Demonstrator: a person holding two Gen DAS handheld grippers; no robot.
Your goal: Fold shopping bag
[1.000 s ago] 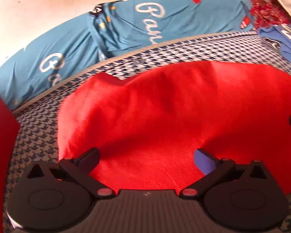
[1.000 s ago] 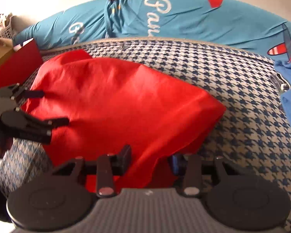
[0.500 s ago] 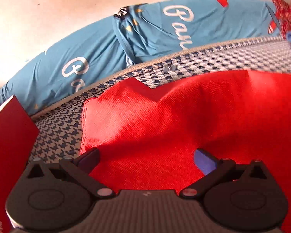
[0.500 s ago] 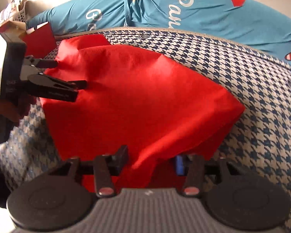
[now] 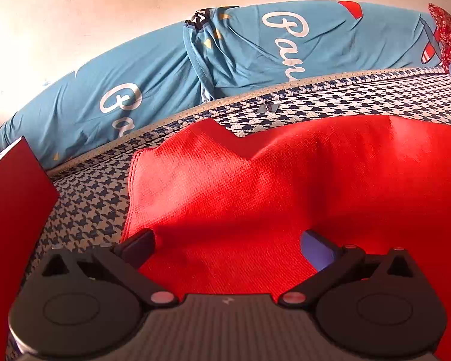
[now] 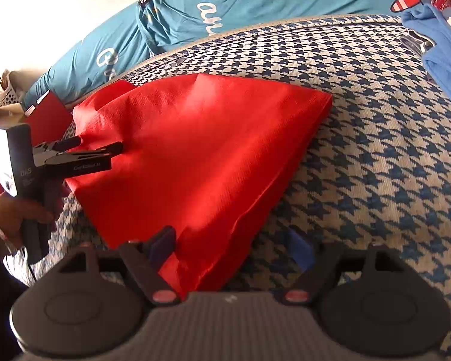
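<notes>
Right wrist view shows the right gripper [image 6: 231, 248] spread wide, its jaws having just been opening; the near corner of the red bag [image 6: 195, 150] lies loose between them, against the left finger and clear of the right one. From there the bag runs away and to the left across the checked bedcover [image 6: 375, 138], its long axis slanting toward the left gripper [image 6: 99, 147]. That one is also spread, hovering over the bag's far left edge, so each hand has an end within reach.
</notes>
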